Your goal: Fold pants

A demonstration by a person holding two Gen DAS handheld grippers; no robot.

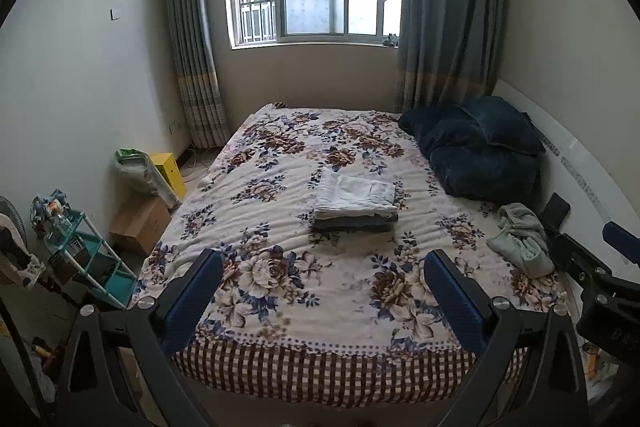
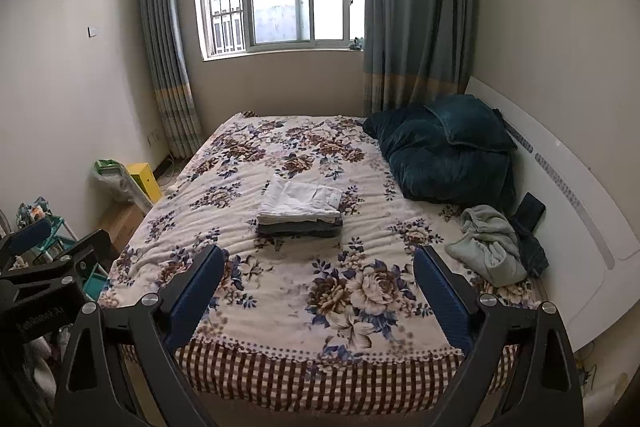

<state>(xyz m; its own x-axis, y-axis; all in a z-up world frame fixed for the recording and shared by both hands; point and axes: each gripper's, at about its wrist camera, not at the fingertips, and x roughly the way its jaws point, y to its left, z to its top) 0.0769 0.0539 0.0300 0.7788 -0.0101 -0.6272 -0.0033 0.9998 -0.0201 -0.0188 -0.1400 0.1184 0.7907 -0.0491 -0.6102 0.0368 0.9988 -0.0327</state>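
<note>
A stack of folded pants (image 1: pixel 354 203), white on top of grey, lies in the middle of the floral bed (image 1: pixel 280 259); the stack also shows in the right wrist view (image 2: pixel 300 207). A crumpled pale green garment (image 1: pixel 522 239) lies at the bed's right side, also in the right wrist view (image 2: pixel 488 245), with dark cloth (image 2: pixel 530 251) beside it. My left gripper (image 1: pixel 324 267) is open and empty, above the bed's near end. My right gripper (image 2: pixel 320 263) is open and empty, likewise short of the stack.
A dark blue quilt and pillow (image 2: pixel 448 155) lie at the bed's far right against the white headboard (image 2: pixel 568 211). A black phone (image 2: pixel 530 209) lies by the headboard. A teal rack (image 1: pixel 92 259), a cardboard box (image 1: pixel 140 223) and a yellow box (image 1: pixel 168 171) stand left of the bed.
</note>
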